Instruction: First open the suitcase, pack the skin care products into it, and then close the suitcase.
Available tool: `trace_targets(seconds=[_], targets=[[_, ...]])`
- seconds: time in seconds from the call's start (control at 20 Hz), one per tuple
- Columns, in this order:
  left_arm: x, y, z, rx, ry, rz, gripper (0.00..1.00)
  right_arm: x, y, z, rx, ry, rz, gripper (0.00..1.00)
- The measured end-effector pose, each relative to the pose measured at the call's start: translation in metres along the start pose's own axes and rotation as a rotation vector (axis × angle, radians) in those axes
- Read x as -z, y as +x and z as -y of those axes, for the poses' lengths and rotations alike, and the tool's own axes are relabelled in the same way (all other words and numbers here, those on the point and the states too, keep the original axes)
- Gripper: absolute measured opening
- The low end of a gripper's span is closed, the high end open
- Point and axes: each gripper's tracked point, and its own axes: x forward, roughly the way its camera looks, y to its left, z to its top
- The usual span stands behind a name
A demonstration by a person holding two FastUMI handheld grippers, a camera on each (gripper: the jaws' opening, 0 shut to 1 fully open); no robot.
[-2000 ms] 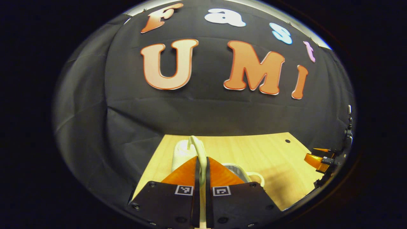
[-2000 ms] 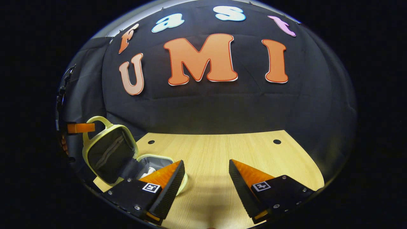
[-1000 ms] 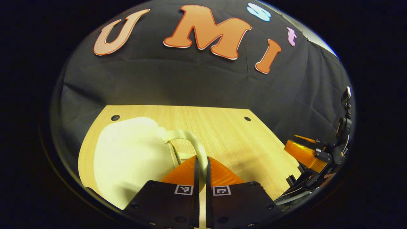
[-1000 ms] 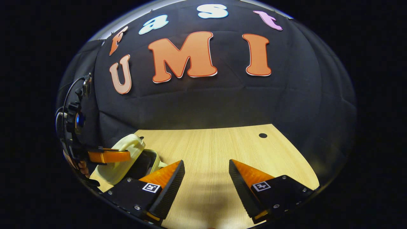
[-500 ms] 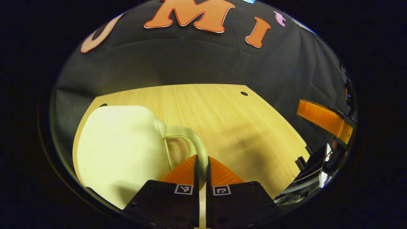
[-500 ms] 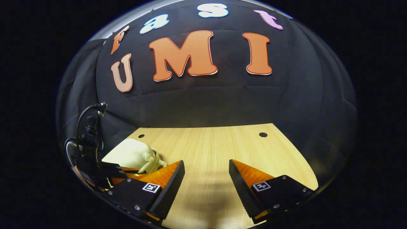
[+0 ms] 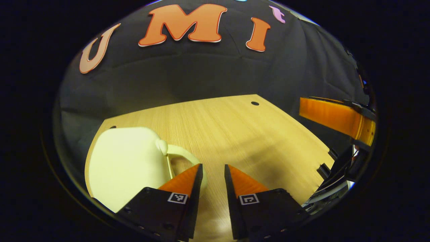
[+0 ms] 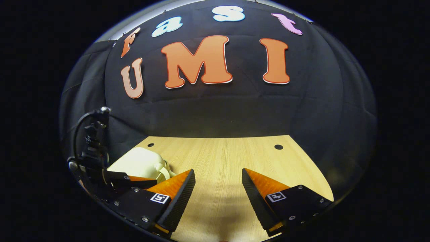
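Observation:
A small pale yellow suitcase lies closed and flat on the wooden table, its loop handle pointing right. My left gripper stands open just past the handle, one finger beside the loop, nothing between the fingers. In the right gripper view the suitcase sits at the left of the table with the left gripper low beside it. My right gripper is open over bare table to the right. The skin care products are hidden inside the case.
The black cloth wall rises behind the table. Small round holes mark the tabletop near its back corners. In the left gripper view the right gripper hangs at the right edge.
The left gripper lowered the lid by the handle until the suitcase lay closed, then let go of the handle and opened. The right gripper stayed open and nearly still.

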Motion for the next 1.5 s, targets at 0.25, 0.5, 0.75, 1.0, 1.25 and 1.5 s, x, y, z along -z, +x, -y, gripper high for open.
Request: trace_targets(seconds=[0.25, 0.5, 0.75, 1.0, 1.25, 1.5], targets=[[-0.040, -0.021, -0.008, -0.031, -0.025, 0.173, 0.87, -0.027, -0.006, 0.001, 0.014, -0.052, 0.091, 0.90], [-0.076, -0.038, -0.016, -0.132, -0.011, 0.326, 0.98, -0.057, -0.016, -0.008, 0.014, -0.114, 0.193, 0.90], [-0.112, -0.064, -0.028, -0.236, -0.012, 0.500, 0.97, -0.085, -0.025, -0.033, -0.039, -0.180, 0.299, 0.93], [-0.119, -0.092, -0.035, -0.341, 0.013, 0.610, 0.97, -0.095, -0.037, -0.050, -0.064, -0.228, 0.390, 0.94], [-0.123, -0.105, -0.043, -0.390, -0.021, 0.639, 0.97, -0.090, -0.041, -0.048, -0.072, -0.228, 0.395, 0.95], [-0.112, -0.119, -0.060, -0.431, -0.071, 0.639, 0.96, -0.087, -0.039, -0.035, -0.058, -0.192, 0.386, 0.95]])
